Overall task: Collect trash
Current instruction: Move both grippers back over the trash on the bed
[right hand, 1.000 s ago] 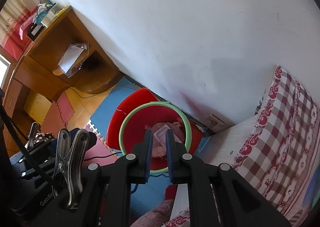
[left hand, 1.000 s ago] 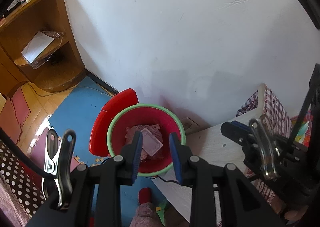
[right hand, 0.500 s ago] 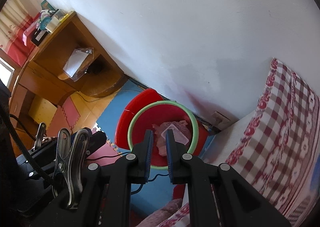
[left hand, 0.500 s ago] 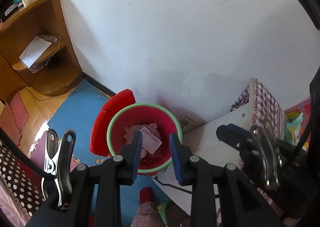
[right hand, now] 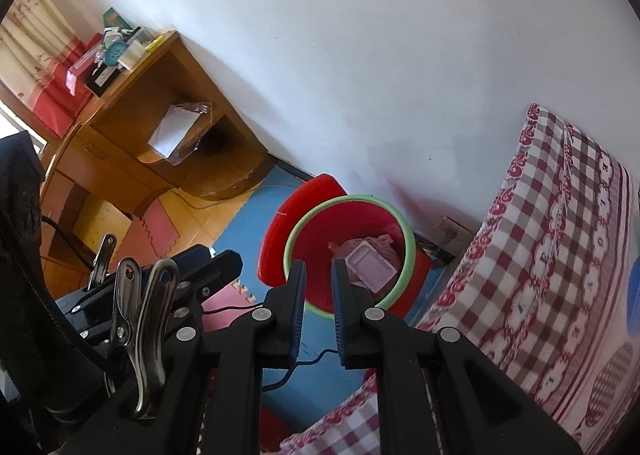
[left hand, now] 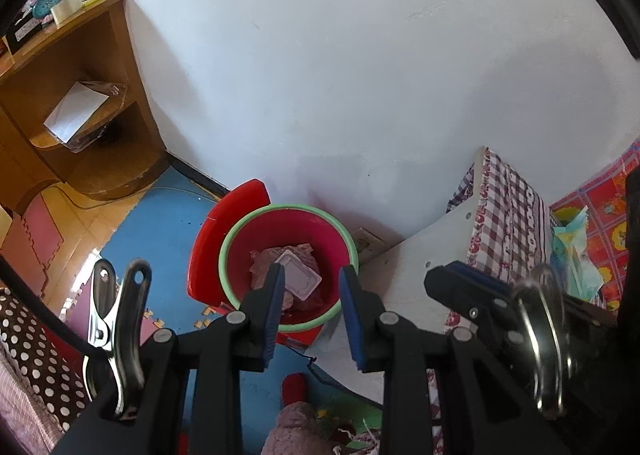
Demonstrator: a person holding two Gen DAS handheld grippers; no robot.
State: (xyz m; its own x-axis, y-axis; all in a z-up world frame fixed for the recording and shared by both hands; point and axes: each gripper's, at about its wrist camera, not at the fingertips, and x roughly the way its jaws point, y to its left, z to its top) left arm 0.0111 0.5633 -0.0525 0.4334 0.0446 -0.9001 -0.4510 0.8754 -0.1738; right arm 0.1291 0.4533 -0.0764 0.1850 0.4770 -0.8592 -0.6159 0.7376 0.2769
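Left wrist view: we read the drop step as done. The left gripper (left hand: 310,309) is spread and empty; the right gripper (right hand: 319,293) is nearly pressed together, empty. The white plastic tray (left hand: 298,274) lies on pink wrappers in the red green-rimmed bin (left hand: 348,241), frame centre. Next, we seek remaining trash; the checked bedding (right hand: 560,239) at right crowds the approach.

Tray (left hand: 299,278) in bin (left hand: 256,233) (against wall (left hand: 360,75))

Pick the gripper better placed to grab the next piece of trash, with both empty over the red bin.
Left, probably. The left gripper has its jaws apart and empty, ready to close; the right gripper is all but shut and must open first. Both hang above the red bin alike.
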